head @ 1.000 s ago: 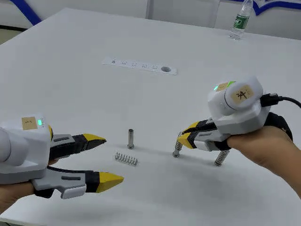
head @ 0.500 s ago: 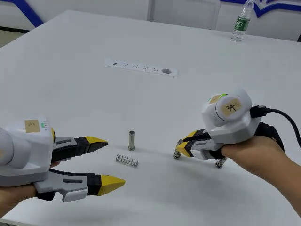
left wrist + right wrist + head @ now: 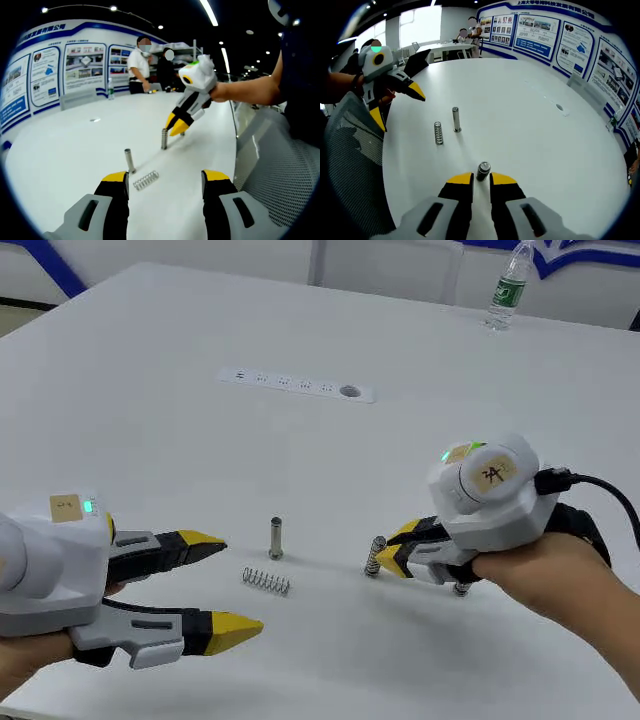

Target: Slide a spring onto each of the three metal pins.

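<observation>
A bare metal pin (image 3: 276,538) (image 3: 129,160) (image 3: 455,119) stands upright on the white table. A loose spring (image 3: 265,581) (image 3: 146,180) (image 3: 438,133) lies flat just in front of it. To the right, a second pin (image 3: 374,557) (image 3: 164,139) (image 3: 483,170) wears a spring. My right gripper (image 3: 392,556) (image 3: 481,179) (image 3: 175,125) has its jaws almost together, tips right at that pin, nothing between them. A third sprung pin (image 3: 460,588) peeks out under the right gripper. My left gripper (image 3: 225,582) (image 3: 165,177) (image 3: 397,107) is open and empty, left of the loose spring.
A white power strip (image 3: 295,384) lies flat further back on the table. A plastic bottle (image 3: 507,285) stands at the far right edge. A black cable (image 3: 600,485) trails from the right gripper. The table's near edge runs just below the left gripper.
My right gripper has dropped lower over the two sprung pins and now covers most of the right one. The left gripper, bare pin and loose spring have kept their places.
</observation>
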A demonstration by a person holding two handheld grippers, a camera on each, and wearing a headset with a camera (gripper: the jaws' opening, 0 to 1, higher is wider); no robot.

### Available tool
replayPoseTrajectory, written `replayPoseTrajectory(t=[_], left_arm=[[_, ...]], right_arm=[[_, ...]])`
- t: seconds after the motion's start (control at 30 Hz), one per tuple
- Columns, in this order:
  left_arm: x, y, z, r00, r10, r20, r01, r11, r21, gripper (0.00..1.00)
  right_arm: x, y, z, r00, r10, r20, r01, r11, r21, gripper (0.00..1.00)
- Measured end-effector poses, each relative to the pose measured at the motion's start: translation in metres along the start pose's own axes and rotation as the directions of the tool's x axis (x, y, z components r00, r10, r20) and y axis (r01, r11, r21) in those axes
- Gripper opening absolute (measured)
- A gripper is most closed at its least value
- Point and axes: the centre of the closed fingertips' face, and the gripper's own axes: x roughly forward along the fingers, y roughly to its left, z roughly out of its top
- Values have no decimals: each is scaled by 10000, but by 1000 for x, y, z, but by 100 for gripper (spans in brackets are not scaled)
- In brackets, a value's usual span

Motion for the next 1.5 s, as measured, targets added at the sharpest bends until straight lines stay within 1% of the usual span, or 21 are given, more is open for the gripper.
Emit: replayPoseTrajectory(t=[0.17, 0.23, 0.3, 0.53, 0.77, 0.87, 1.0, 1.3, 1.5], left_arm=[[0, 1, 0, 10000, -1, 13, 1, 10000, 8, 60], [0, 1, 1, 10000, -5, 3, 5, 10000, 34, 59], [0, 1, 1, 10000, -3, 20, 3, 10000, 18, 60], [-1, 2, 0, 10000, 31, 27, -31, 10000, 46, 59], [-4, 1, 2, 10000, 68, 61, -69, 9999, 89, 59], [-6, 2, 2, 9999, 123, 89, -123, 9999, 87, 59], [-7, 2, 2, 9998, 179, 107, -180, 9998, 73, 59], [-10, 3, -1, 9996, 266, 16, -266, 9996, 45, 59], [-11, 3, -4, 9995, 302, -46, -302, 9995, 9, 59]], right_arm=[[-6, 7, -3, 10000, 11, -2, -11, 10000, 51, 14], [-9, 14, -2, 10000, 87, 27, -87, 10000, 16, 14], [-11, 22, 0, 9996, 275, 93, -276, 9996, 35, 14], [-15, 52, 14, 9943, 993, 379, -991, 9951, -68, 14], [-7, 71, 30, 9875, 1488, 512, -1462, 9880, -507, 14], [-2, 75, 35, 9858, 1608, 479, -1573, 9850, -709, 15], [6, 77, 40, 9837, 1738, 468, -1692, 9816, -889, 15], [20, 78, 44, 9816, 1881, 318, -1833, 9762, -1163, 17], [33, 84, 47, 9780, 2082, 135, -2042, 9684, -1430, 17]])
